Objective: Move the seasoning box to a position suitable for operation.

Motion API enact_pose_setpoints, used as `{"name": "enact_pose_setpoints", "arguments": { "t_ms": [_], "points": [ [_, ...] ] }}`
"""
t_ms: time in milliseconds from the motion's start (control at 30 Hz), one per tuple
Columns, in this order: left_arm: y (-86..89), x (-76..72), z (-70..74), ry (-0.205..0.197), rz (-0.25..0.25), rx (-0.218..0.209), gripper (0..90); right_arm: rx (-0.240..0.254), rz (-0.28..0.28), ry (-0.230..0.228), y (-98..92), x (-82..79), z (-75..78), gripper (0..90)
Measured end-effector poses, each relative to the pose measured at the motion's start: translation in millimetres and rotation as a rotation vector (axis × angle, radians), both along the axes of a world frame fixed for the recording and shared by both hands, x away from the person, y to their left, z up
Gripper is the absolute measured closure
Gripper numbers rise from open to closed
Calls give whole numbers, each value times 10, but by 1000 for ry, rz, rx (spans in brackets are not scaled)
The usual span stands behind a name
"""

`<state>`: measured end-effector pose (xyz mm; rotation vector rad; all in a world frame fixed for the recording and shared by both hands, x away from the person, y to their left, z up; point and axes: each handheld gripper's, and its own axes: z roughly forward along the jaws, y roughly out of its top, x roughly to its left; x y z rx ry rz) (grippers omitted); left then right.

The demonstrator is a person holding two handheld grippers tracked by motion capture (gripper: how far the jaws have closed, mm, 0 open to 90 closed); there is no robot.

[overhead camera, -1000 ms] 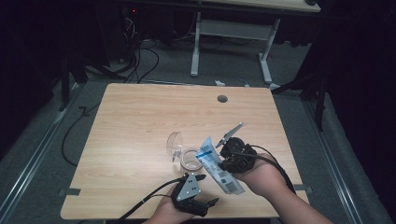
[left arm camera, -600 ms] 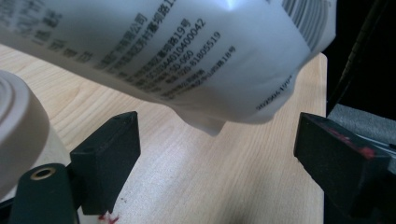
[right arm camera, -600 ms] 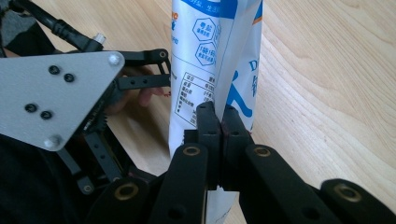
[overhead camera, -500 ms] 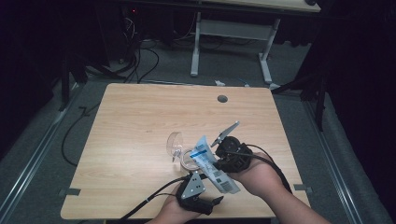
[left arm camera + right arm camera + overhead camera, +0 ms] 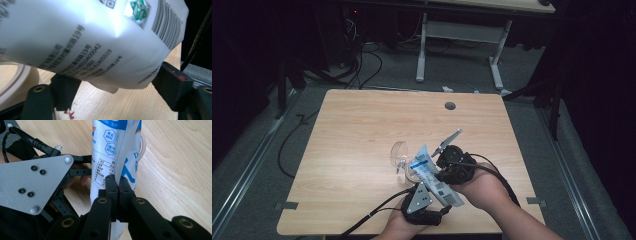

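Observation:
A white and blue printed pouch (image 5: 428, 172) hangs slanted over the table's near edge, its top toward a clear glass (image 5: 401, 154). My right gripper (image 5: 438, 170) is shut on the pouch (image 5: 110, 150) at mid-length, the jaws (image 5: 117, 182) pinched flat on its fold. My left gripper (image 5: 443, 204) sits below at the pouch's bottom end. Its jaws (image 5: 115, 85) have just been closing and stand wide, with the pouch's lower edge (image 5: 100, 37) between them. The pads (image 5: 172, 82) reach its sides without visibly squeezing it. The left gripper's grey plate (image 5: 35, 182) is alongside.
The wooden table (image 5: 362, 130) has a round cable hole (image 5: 450, 106) near its far edge. The glass rim (image 5: 15, 75) lies just left of the left jaws. Beyond the table stand another desk's white legs (image 5: 422, 50) and floor cables (image 5: 362, 65).
The pouch and the right gripper have shifted slightly left, toward the glass. The left gripper stays under the pouch's bottom end.

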<state>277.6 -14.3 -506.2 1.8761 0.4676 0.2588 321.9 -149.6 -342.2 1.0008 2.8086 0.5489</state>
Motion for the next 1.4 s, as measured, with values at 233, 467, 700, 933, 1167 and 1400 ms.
{"name": "enact_pose_setpoints", "arguments": {
  "t_ms": [233,467,700,933,1167,1400],
  "points": [
    [-2,-28,32,24,-8,-3,370,-11,-13,4,-18,24,-5,896],
    [-28,-42,49,28,-23,7,404,-21,-45,10,-43,21,-16,893],
    [-35,-19,50,50,-34,2,416,-22,-54,4,-30,38,-34,885],
    [-42,-16,47,67,-47,4,423,-42,-55,3,-2,50,-64,891],
    [-35,-23,58,74,-49,-1,424,-37,-29,3,0,69,-63,894],
    [-42,-37,34,50,-47,-1,418,-21,-23,10,-2,70,-75,894]
  ]
}}
